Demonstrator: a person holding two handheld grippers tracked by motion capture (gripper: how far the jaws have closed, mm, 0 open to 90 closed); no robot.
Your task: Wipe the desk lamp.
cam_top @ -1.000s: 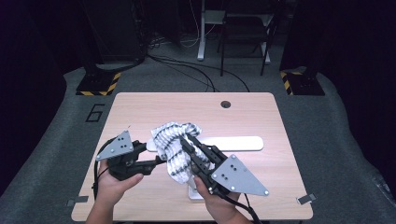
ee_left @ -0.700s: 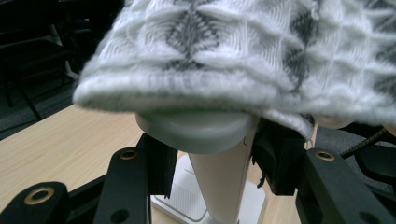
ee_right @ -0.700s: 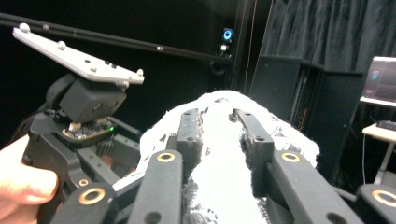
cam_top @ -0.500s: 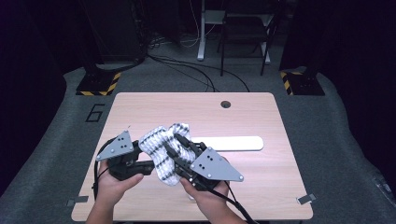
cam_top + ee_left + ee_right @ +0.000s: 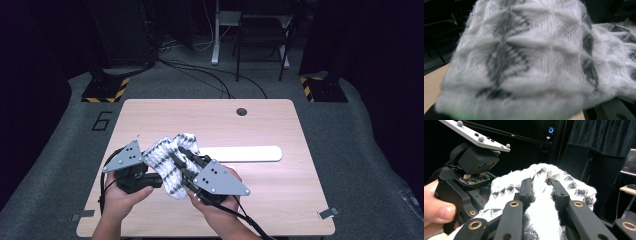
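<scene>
Thing in hand: a white knitted sock with grey diamond pattern (image 5: 167,162), held up above the wooden counter (image 5: 280,200), near its front left part, between the two claws.
Left claw (image 5: 150,170): it is at the left side of the sock in the high view. In the left gripper view the knit (image 5: 524,57) covers nearly all and hides the jaws, so I cannot tell if they are spread or pinching.
Right claw (image 5: 541,191): in the right gripper view a fold of the sock (image 5: 541,215) stands between the two black jaws, and the pads press it from both sides. The jaws have just been closing on this fold.
Left hand (image 5: 122,197): it holds the left gripper body; a thumb shows at the left edge of the right gripper view.
Right hand (image 5: 220,210): it holds the right gripper from below, at the front edge of the counter.
Other thing on counter: a long white flat strip (image 5: 250,153) lies behind the sock, apart from both claws.
Counter detail: a small round hole (image 5: 242,111) is near the far edge.
</scene>
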